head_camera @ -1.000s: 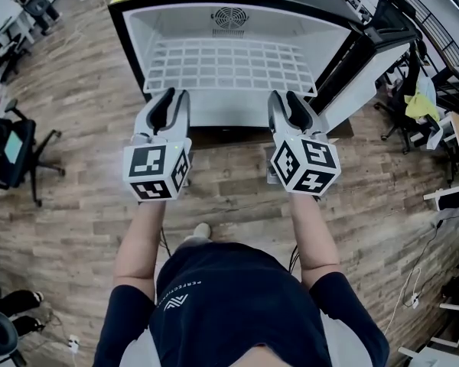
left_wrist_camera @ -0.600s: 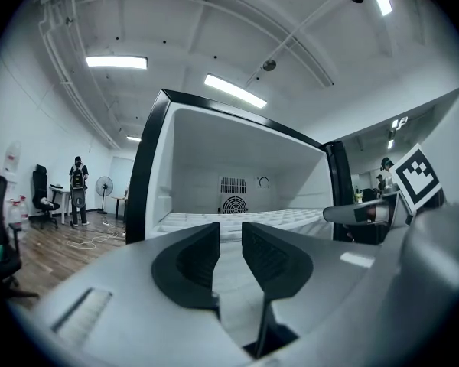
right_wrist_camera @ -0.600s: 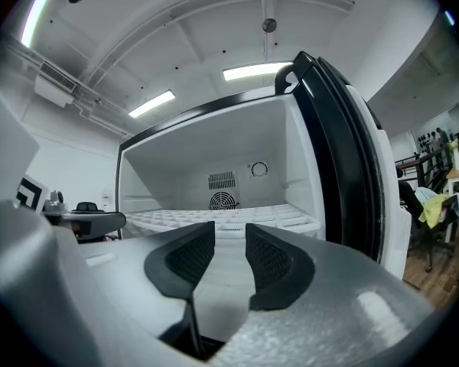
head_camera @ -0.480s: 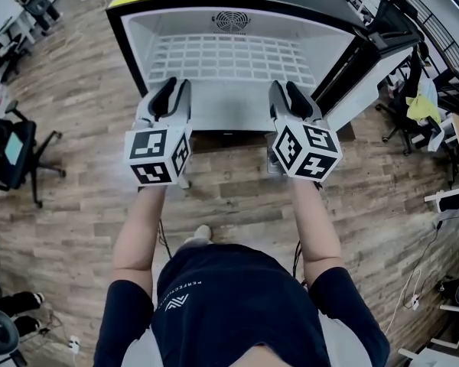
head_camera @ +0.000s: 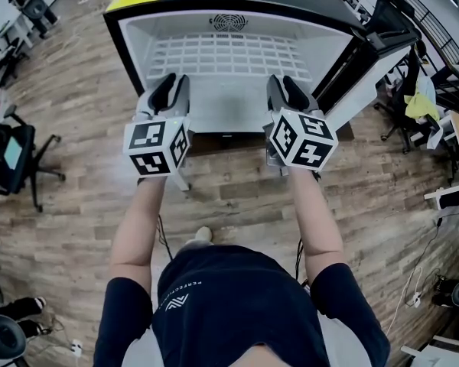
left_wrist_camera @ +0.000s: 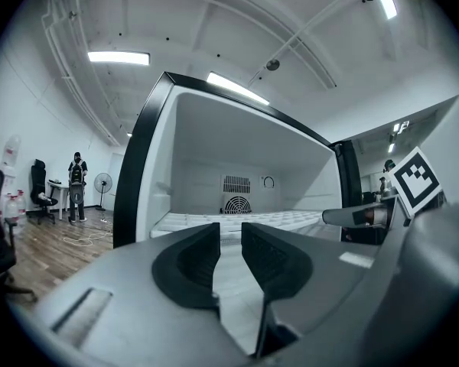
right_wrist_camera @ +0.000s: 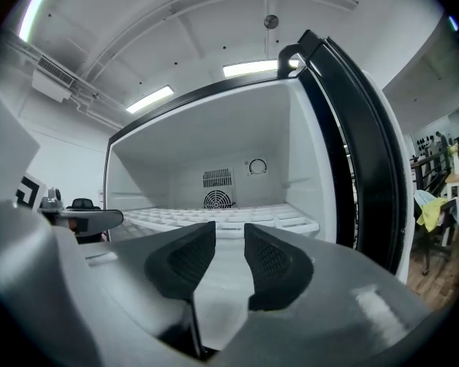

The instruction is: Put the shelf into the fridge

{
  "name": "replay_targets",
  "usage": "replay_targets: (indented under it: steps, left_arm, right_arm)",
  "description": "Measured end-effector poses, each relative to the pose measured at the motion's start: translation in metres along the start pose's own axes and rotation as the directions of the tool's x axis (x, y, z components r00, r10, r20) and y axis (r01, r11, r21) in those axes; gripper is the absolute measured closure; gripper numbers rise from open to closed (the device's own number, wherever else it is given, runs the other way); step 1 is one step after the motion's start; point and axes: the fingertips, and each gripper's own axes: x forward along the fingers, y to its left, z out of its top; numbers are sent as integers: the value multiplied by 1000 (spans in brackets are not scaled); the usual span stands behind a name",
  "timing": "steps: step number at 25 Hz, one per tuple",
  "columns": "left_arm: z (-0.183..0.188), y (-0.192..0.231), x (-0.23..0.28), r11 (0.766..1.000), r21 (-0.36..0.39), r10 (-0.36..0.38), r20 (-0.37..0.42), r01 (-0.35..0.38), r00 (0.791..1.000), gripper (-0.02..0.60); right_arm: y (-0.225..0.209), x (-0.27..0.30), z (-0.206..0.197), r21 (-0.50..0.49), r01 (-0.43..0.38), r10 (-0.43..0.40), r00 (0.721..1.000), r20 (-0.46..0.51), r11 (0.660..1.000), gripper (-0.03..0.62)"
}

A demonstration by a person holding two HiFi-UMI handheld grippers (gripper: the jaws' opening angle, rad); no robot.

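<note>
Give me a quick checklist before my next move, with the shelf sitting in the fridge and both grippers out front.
1. Shelf inside the fridge: ok, it lies in the compartment, behind the front edge.
2. Shelf seated on its side supports: cannot tell, the pictures do not show the supports.
3. Left gripper free of the shelf: ok, jaws apart, nothing between them.
4. Right gripper free of the shelf: ok, jaws apart, though they have just been closing a little; nothing between them.
5. Door out of the way: ok, it stands open on the right.
</note>
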Motion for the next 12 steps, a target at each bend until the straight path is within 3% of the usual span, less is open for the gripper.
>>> replay_targets:
  steps: [12]
  left_arm:
    - [4, -6, -3, 997, -55, -51, 5, 51, 999, 456]
  right_arm:
    - [6, -7, -1, 38, -32, 32, 999, -7, 999, 459]
